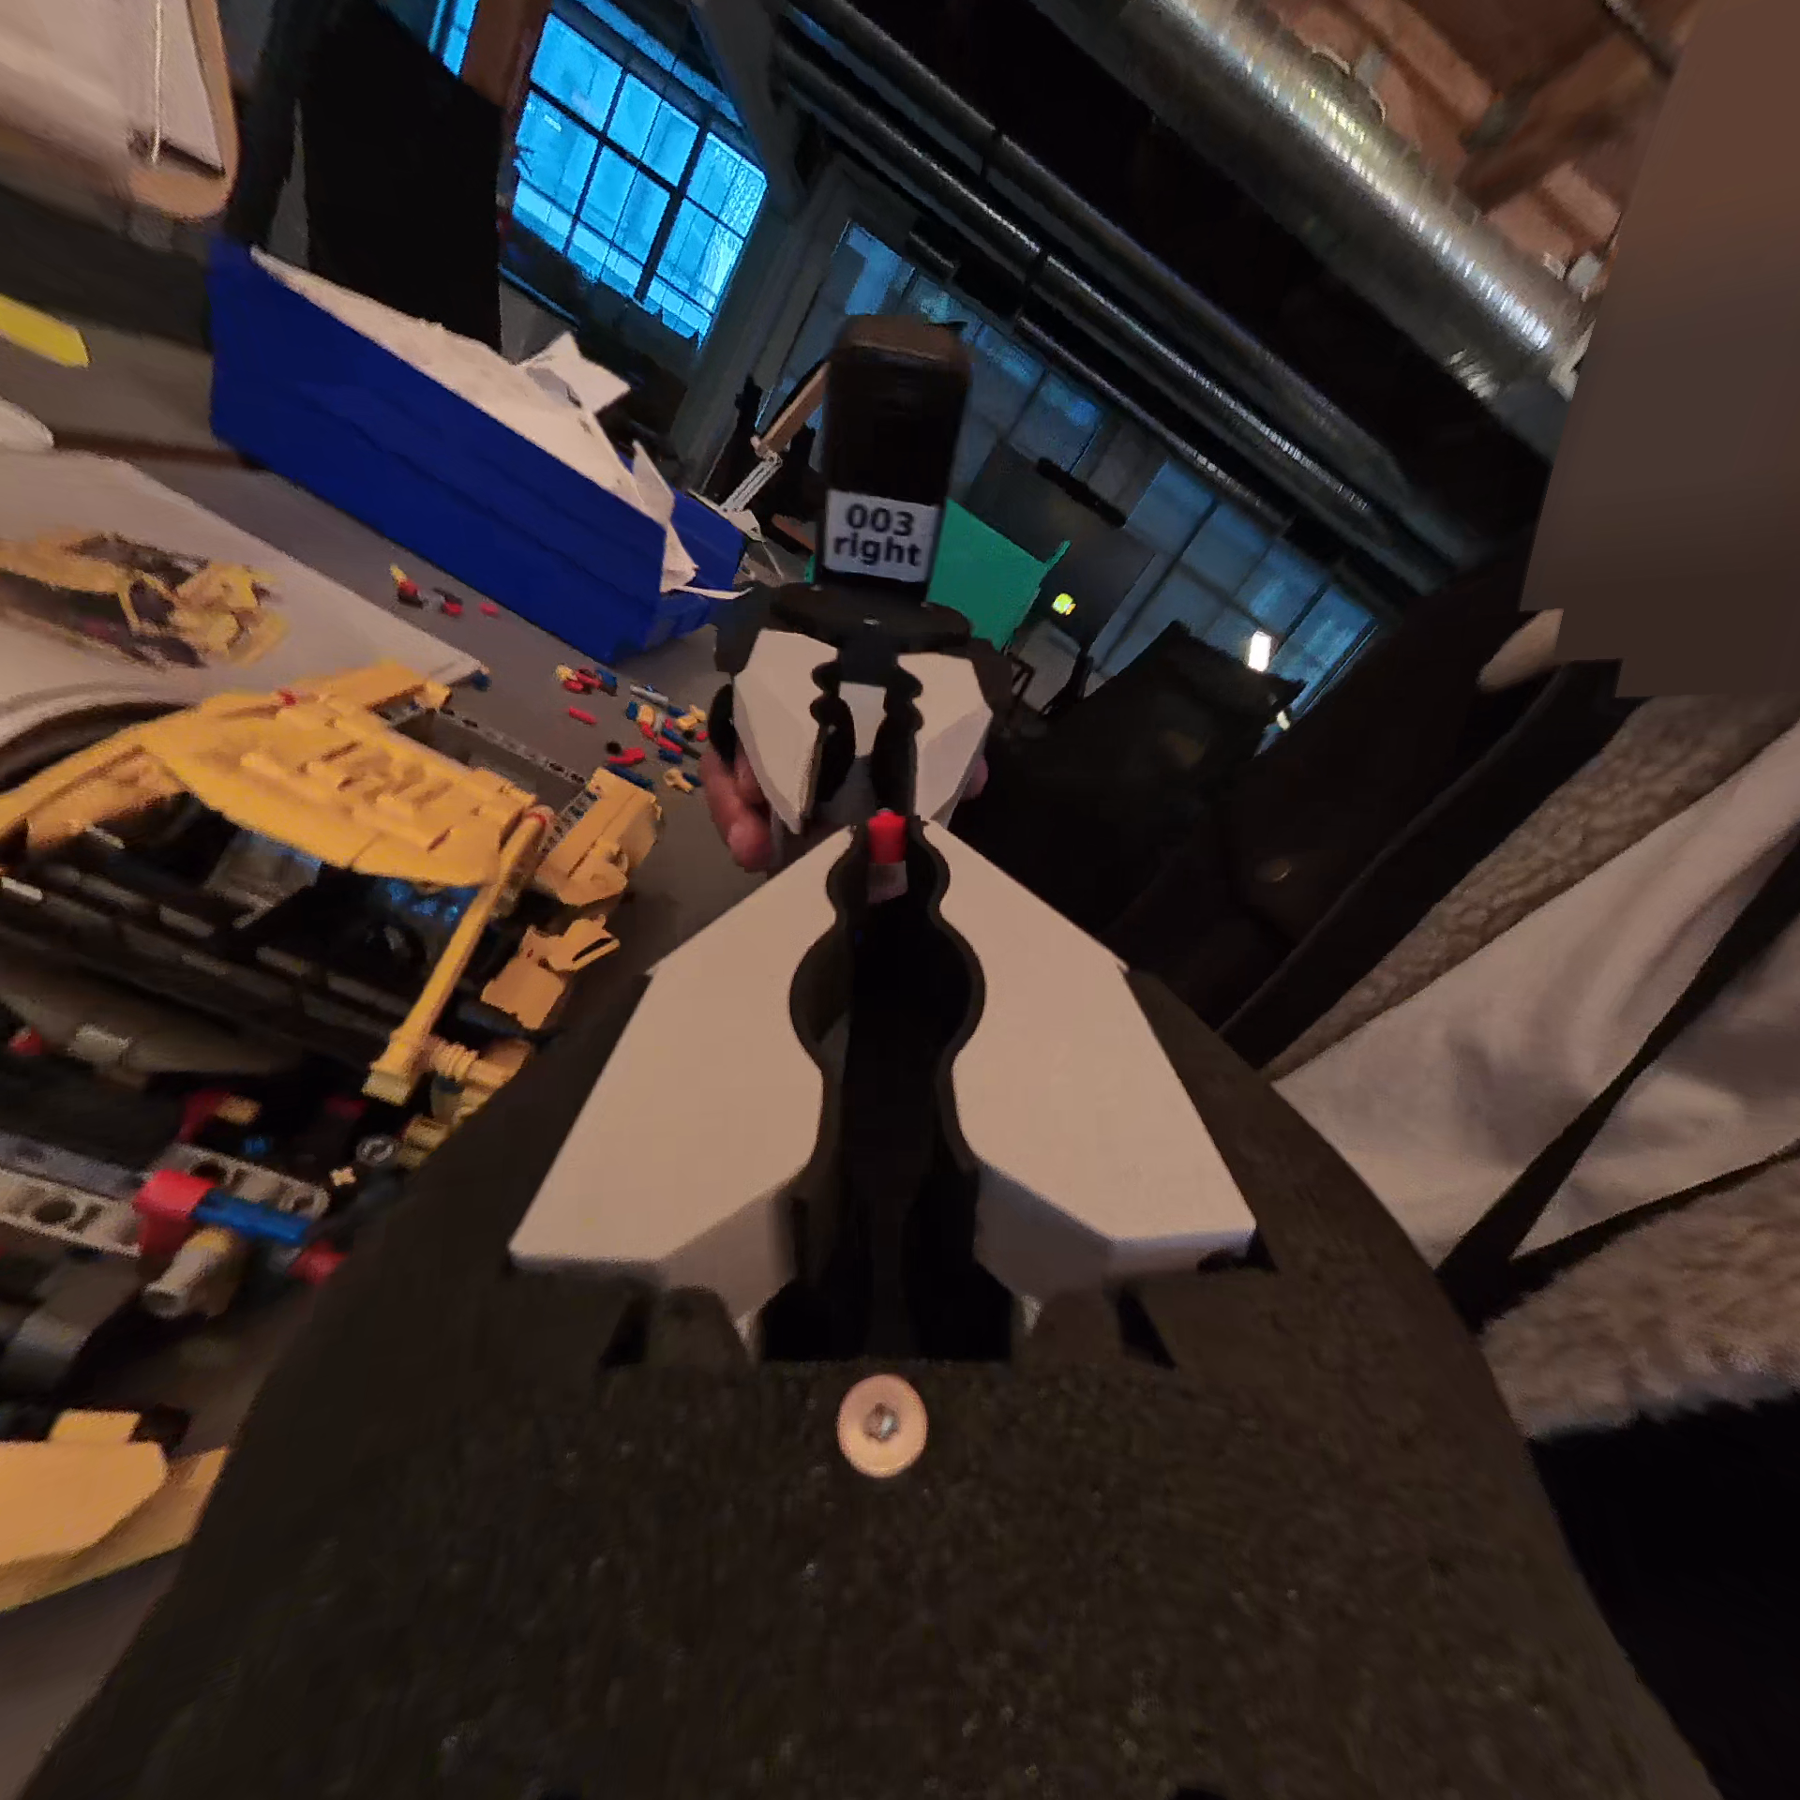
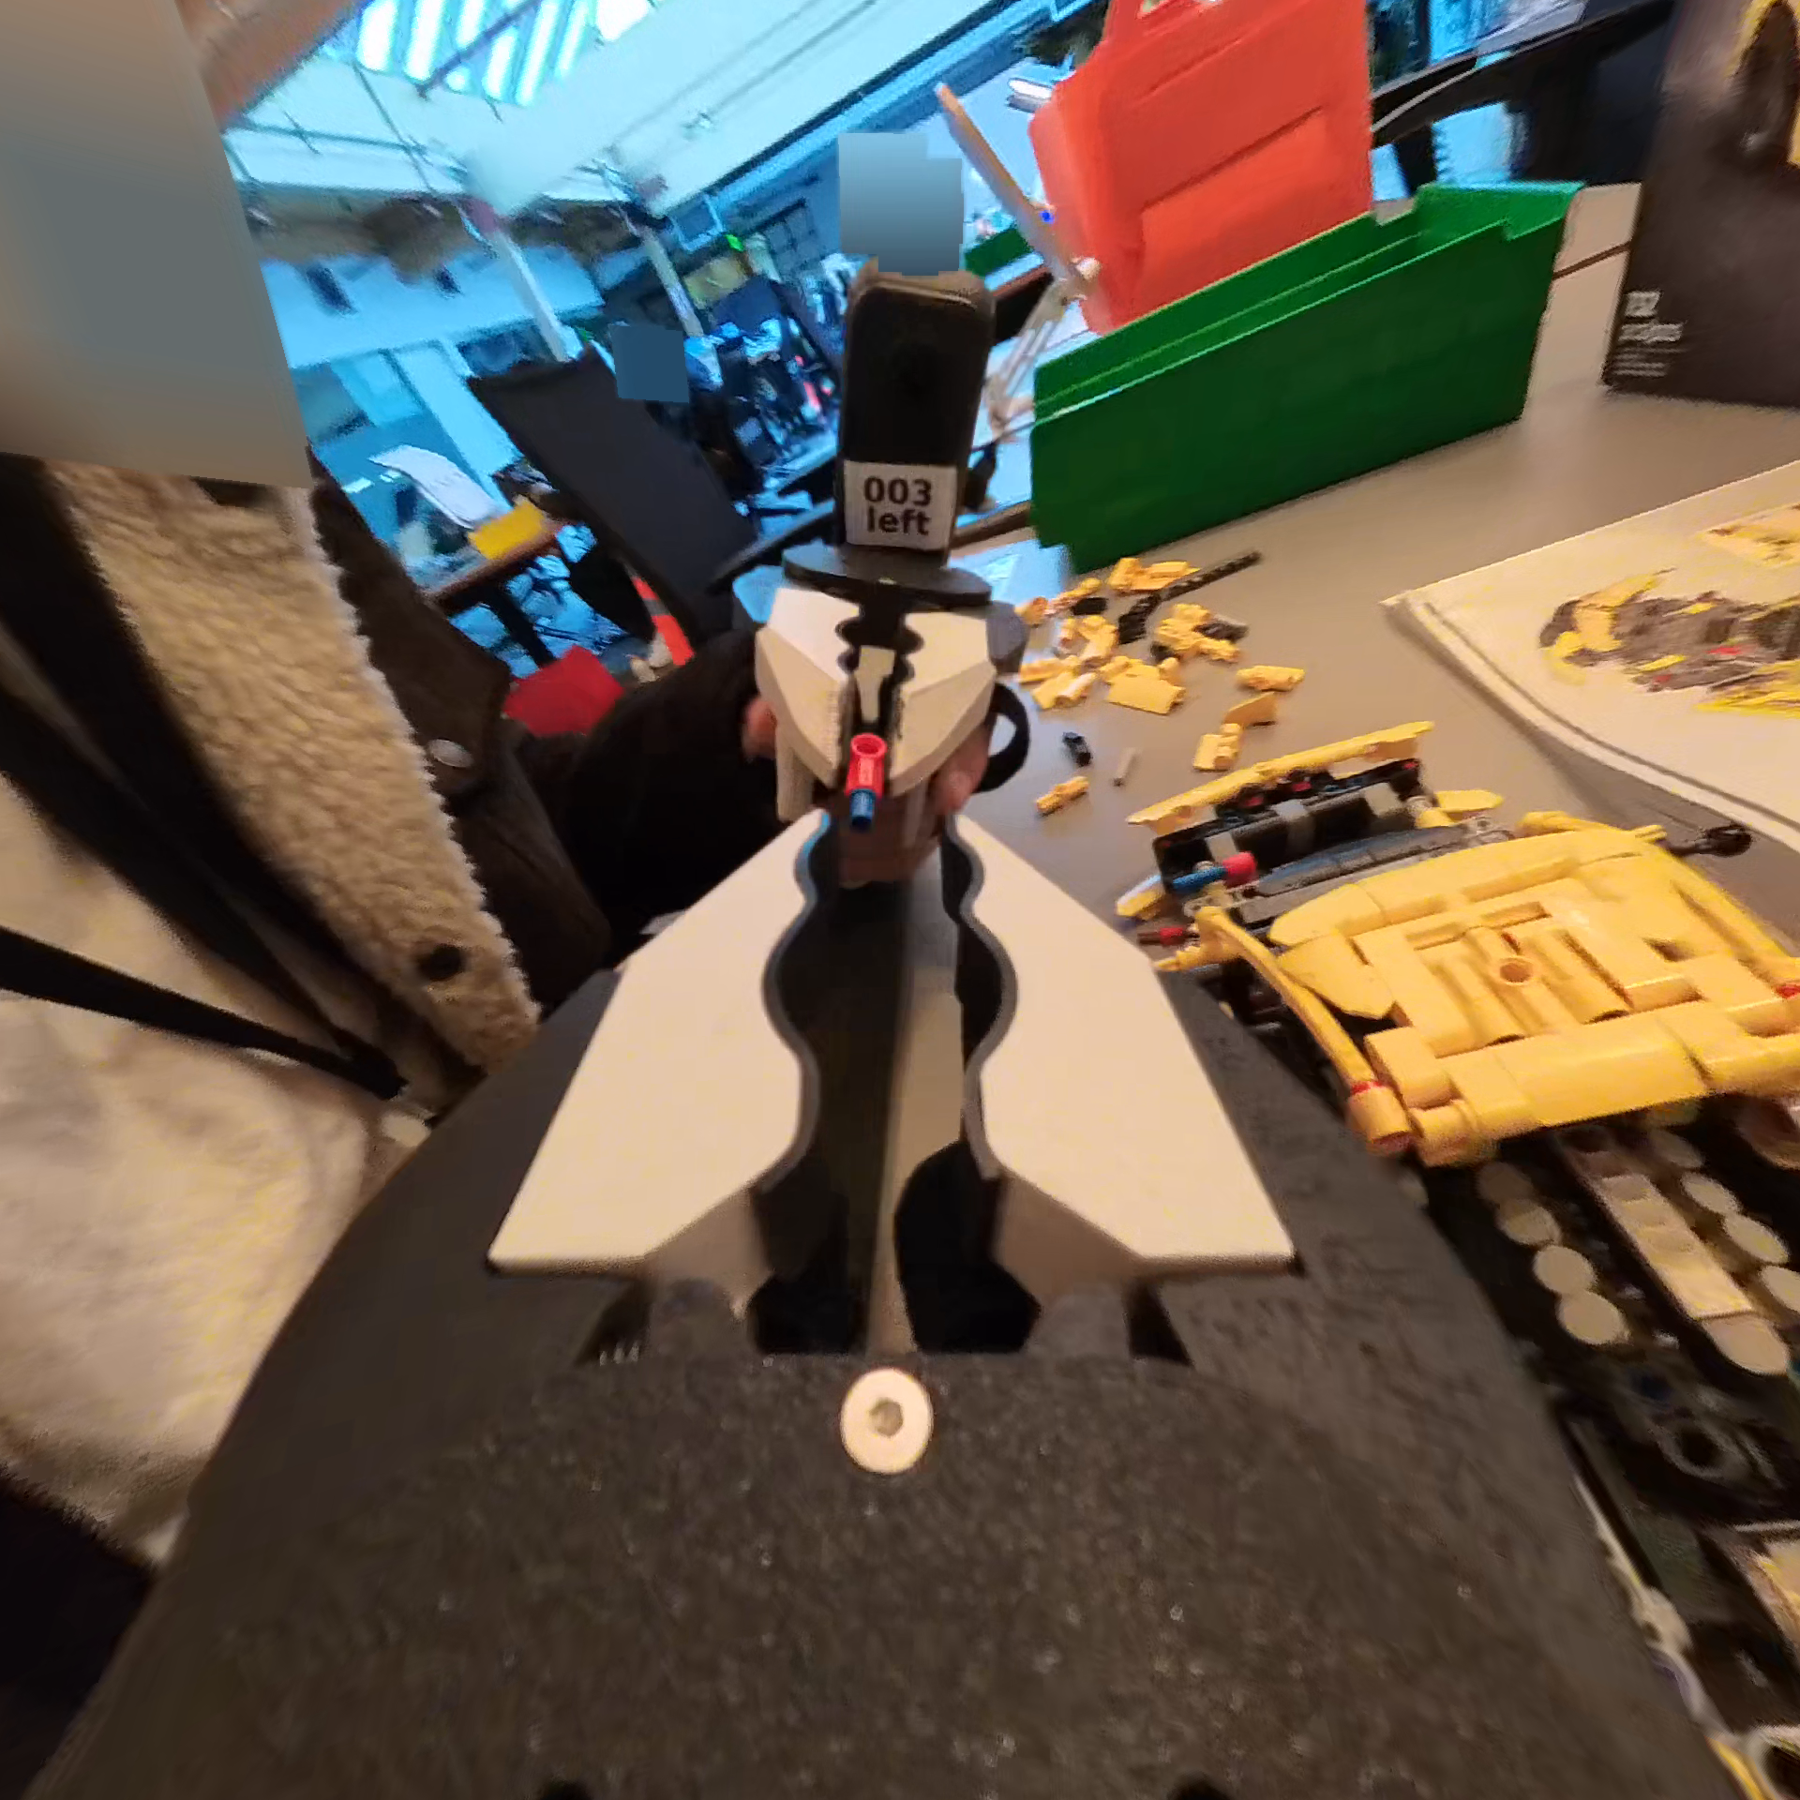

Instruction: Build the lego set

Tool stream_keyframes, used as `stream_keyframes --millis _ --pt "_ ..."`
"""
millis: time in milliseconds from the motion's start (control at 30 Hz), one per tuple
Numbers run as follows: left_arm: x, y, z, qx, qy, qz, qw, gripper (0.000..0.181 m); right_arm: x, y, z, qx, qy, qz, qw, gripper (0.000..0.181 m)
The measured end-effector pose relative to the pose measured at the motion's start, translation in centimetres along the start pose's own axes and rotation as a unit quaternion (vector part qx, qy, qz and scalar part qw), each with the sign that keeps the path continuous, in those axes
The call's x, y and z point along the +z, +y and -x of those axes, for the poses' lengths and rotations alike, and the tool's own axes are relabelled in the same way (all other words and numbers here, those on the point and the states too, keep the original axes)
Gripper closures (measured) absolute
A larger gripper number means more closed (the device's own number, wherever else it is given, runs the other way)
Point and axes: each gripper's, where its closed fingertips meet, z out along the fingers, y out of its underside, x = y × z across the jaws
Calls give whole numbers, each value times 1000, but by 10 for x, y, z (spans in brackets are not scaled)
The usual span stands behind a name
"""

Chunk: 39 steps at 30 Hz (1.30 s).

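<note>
My left gripper [image 1: 884,849] is shut on a small red connector [image 1: 884,838] with a blue pin [image 2: 861,814] sticking out of it. It is held in the air above the table. My right gripper [image 2: 881,838] faces it tip to tip, almost touching the pin. Its jaws stand a narrow gap apart, and I see nothing between them. Each gripper shows in the other's view, the left gripper [image 2: 863,779] and the right gripper [image 1: 870,804]. The partly built yellow and black Lego vehicle [image 1: 341,779] lies on the table beside them, and it shows in the right wrist view too [image 2: 1510,984].
An open instruction booklet [image 2: 1607,633] lies past the model. Loose yellow pieces [image 2: 1130,662] and small red and blue pins [image 1: 633,701] are scattered on the grey table. A blue bin [image 1: 409,458] and a green bin [image 2: 1266,390] stand at the table's far sides. A person's fleece jacket [image 2: 243,828] is close by. Both grippers' tips are close together, under 4 cm apart.
</note>
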Motion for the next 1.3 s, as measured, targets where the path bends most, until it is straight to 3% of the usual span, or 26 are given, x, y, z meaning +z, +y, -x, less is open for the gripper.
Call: stream_keyframes --millis 300,700,767,833,933,1000,1133,1300 --pt "4 7 -1 45 -17 25 999 174 -1 3 8 -15 -10 11 1000 178" --pt "5 3 -5 38 -5 13 999 174 10 9 12 -24 -17 20 999 181" --pt "6 5 -5 30 -3 17 999 174 8 6 13 -60 -4 17 998 181" --pt "4 4 1 -5 -4 11 1000 174 7 8 8 -140 43 27 989 170" --pt "-2 -6 6 -82 19 -29 996 175 13 3 3 -271 112 9 956 144" --pt "-6 -10 8 -130 38 -51 989 174 17 8 -3 -316 150 35 936 144" --pt "-3 -4 8 -170 59 -41 983 174 22 9 -6 -332 168 45 927 138" --pt "0 1 7 -168 60 -26 984 174 19 4 -3 -347 169 35 922 153"
